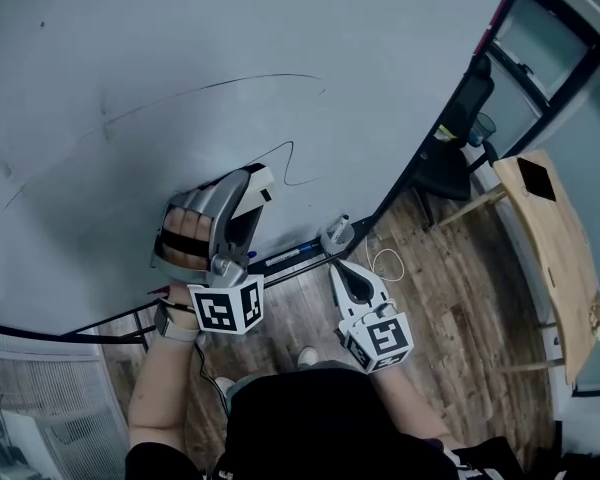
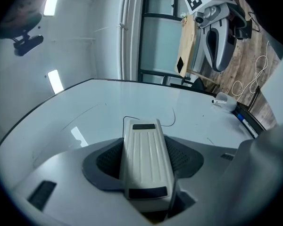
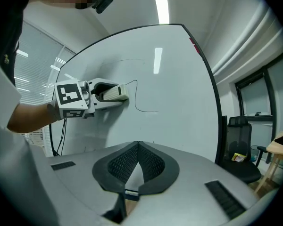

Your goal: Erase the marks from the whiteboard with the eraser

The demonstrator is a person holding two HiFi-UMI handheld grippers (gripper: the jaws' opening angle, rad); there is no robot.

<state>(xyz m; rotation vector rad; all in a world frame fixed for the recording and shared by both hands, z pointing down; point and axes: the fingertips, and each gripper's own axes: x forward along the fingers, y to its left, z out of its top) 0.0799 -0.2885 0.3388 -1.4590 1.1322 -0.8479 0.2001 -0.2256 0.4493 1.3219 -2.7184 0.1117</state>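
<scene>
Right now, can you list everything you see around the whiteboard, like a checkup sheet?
Surface: big white wall whiteboard, thin black pen lines on it.
Job's things: cream ribbed plastic eraser, held up at the board.
Clutter: blue marker below the board.
Grippers: left gripper fingers shut on the eraser; right gripper fingers shut, empty.
Cables: white cable looped on the wooden floor.
Surroundings: black office chair, light wooden table.

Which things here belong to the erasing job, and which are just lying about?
Job: whiteboard; black lines drawn on it; eraser, clamped in the jaws of the left gripper.

Lying about: blue marker below the board; office chair; wooden table; white cable; right gripper, jaws together, empty.
</scene>
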